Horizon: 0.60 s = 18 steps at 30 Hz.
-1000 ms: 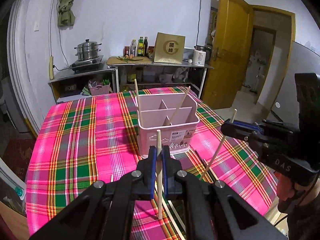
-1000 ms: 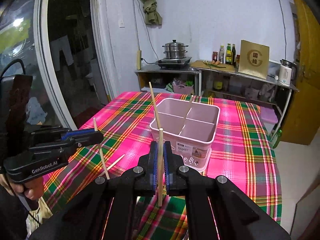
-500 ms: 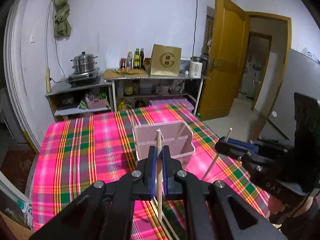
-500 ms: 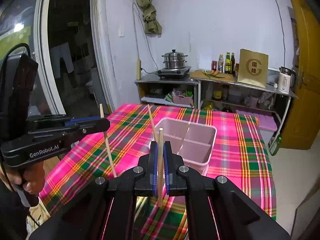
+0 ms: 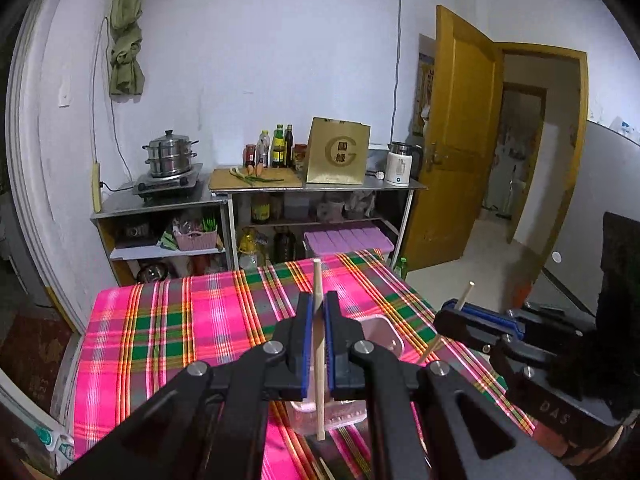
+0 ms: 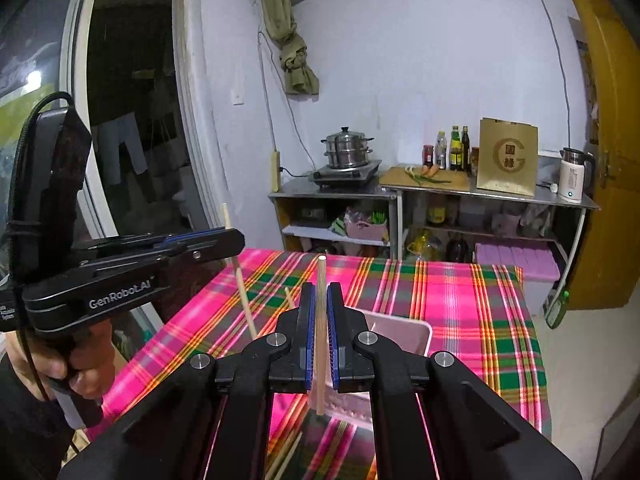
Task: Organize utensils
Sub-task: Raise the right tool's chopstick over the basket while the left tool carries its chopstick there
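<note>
The left gripper (image 5: 316, 320) has its two blue-lined fingers (image 5: 305, 336) pressed together on a thin wooden chopstick (image 5: 319, 360), which stands nearly upright between them and sticks out above and below. The right gripper (image 6: 319, 316) is clamped the same way on a second chopstick (image 6: 321, 344), also close to vertical. Both grippers sit side by side at a similar height, each tilted somewhat downward. In the right wrist view, a bare hand (image 6: 60, 364) wraps around the left gripper's handle, with a dark sleeve below it. The hand on the right gripper is mostly hidden.
</note>
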Each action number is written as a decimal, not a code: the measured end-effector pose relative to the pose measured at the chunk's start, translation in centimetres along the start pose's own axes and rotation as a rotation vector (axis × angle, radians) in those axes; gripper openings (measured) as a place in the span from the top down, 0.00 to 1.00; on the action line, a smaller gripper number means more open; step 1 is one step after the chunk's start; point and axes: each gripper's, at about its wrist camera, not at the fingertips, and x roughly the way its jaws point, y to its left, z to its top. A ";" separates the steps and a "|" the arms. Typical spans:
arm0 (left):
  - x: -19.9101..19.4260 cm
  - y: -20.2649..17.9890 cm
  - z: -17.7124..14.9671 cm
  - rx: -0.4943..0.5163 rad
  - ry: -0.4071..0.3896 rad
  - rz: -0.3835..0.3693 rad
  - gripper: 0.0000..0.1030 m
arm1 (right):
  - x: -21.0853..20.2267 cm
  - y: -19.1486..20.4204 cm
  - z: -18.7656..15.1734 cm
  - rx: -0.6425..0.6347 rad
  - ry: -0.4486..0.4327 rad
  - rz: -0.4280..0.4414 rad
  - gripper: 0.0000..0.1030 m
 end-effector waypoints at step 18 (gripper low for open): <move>5.4 1.7 -0.2 -0.020 0.006 -0.011 0.94 | 5.1 -1.7 0.1 0.023 0.005 -0.022 0.95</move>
